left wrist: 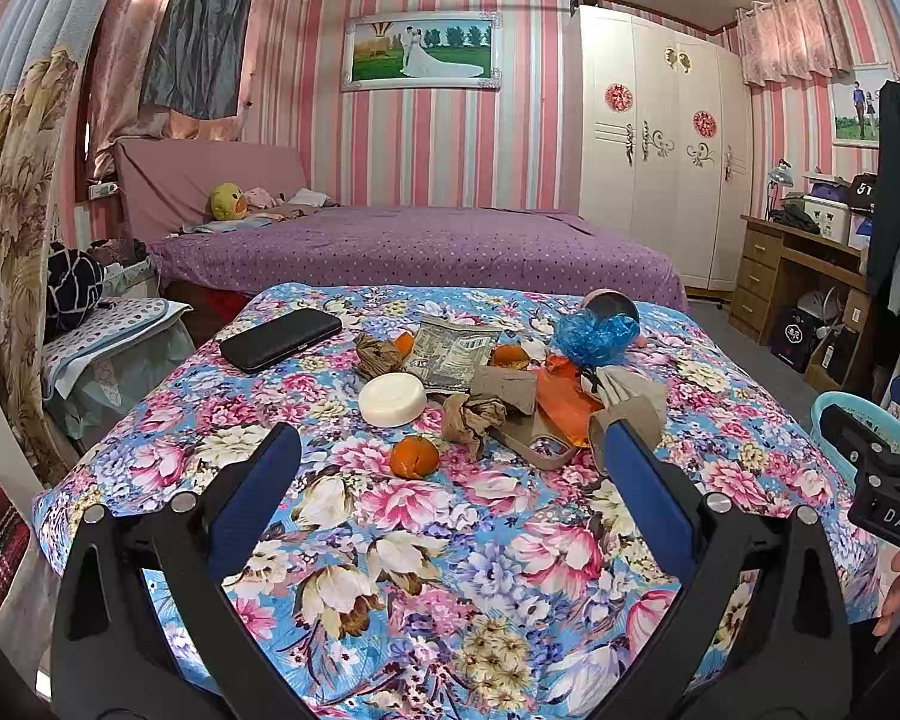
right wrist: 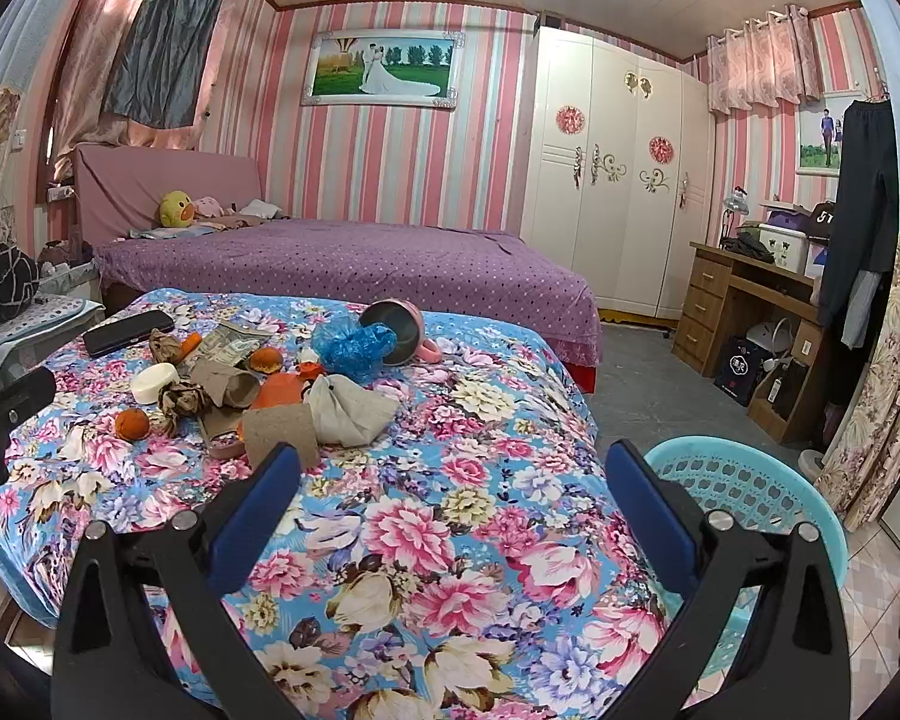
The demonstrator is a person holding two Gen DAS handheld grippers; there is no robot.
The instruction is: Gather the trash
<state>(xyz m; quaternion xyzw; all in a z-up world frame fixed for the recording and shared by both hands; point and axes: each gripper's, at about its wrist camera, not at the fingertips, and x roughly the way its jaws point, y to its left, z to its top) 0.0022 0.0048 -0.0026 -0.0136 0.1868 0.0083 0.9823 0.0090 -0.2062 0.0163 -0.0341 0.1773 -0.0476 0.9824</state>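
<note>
A pile of trash lies on the floral-clothed table (left wrist: 426, 540): an orange peel (left wrist: 414, 457), crumpled brown paper (left wrist: 473, 415), cardboard tubes (left wrist: 504, 390), a food wrapper (left wrist: 453, 351), an orange scrap (left wrist: 561, 402) and a blue plastic bag (left wrist: 597, 333). My left gripper (left wrist: 450, 468) is open, just short of the peel, with nothing between its fingers. My right gripper (right wrist: 453, 483) is open over bare cloth, right of a cardboard tube (right wrist: 282, 429) and a grey crumpled bag (right wrist: 348, 408). A turquoise basket (right wrist: 744, 492) stands off the table's right edge.
A black phone (left wrist: 281, 339) and a white soap bar (left wrist: 392, 399) lie left of the pile. A tipped pink mug (right wrist: 397, 331) sits behind the blue bag. A purple bed (left wrist: 414, 252) lies beyond, a wooden desk (right wrist: 744, 306) at the right.
</note>
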